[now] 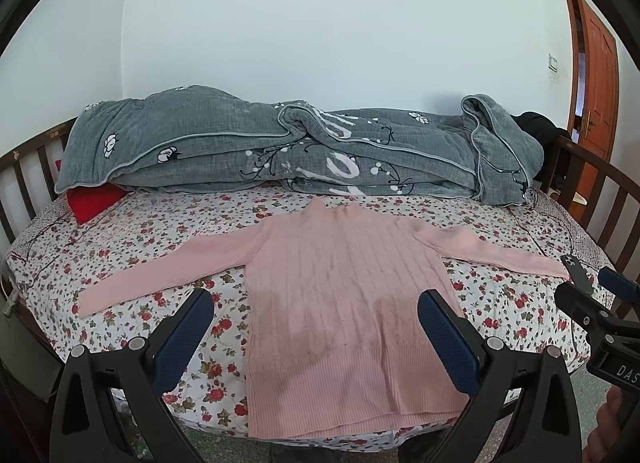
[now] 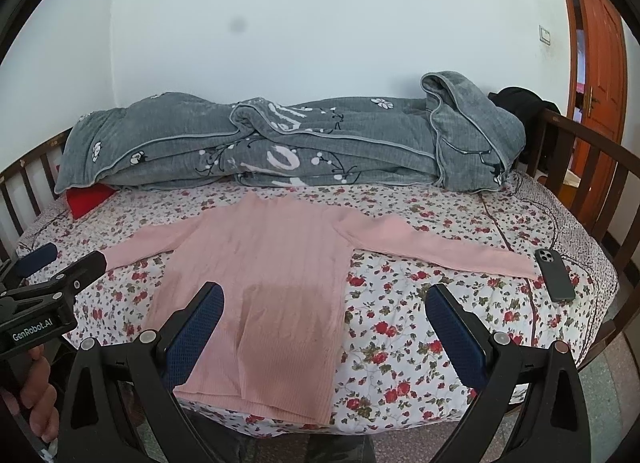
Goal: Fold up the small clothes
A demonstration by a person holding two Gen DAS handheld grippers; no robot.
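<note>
Pink ribbed knit, laid flat and face up: the sweater (image 1: 344,303) is spread on the bed (image 1: 132,239) with its high collar toward the wall and its hem at the near edge of the mattress. Vertical cable ribs run down the body, and a band of finer ribbing finishes the hem. Both sleeves stretch outward, each angling slightly toward the near side; the right cuff ends just beside a dark phone (image 2: 554,275) lying on the floral sheet. The cloth looks smooth, with only faint creases across the middle.

The left claw (image 1: 316,343) hovers over the lower body of the sweater, its blue-padded fingers (image 1: 188,339) spread wide and holding nothing. The right claw (image 2: 324,339) hovers near the sweater's right side, half over the hem and half over the sheet, also spread wide and empty.

Behind the sweater a grey quilt (image 1: 280,151) with white flowers lies bundled along the wall, with a red cloth (image 1: 92,203) showing under its left end.
</note>
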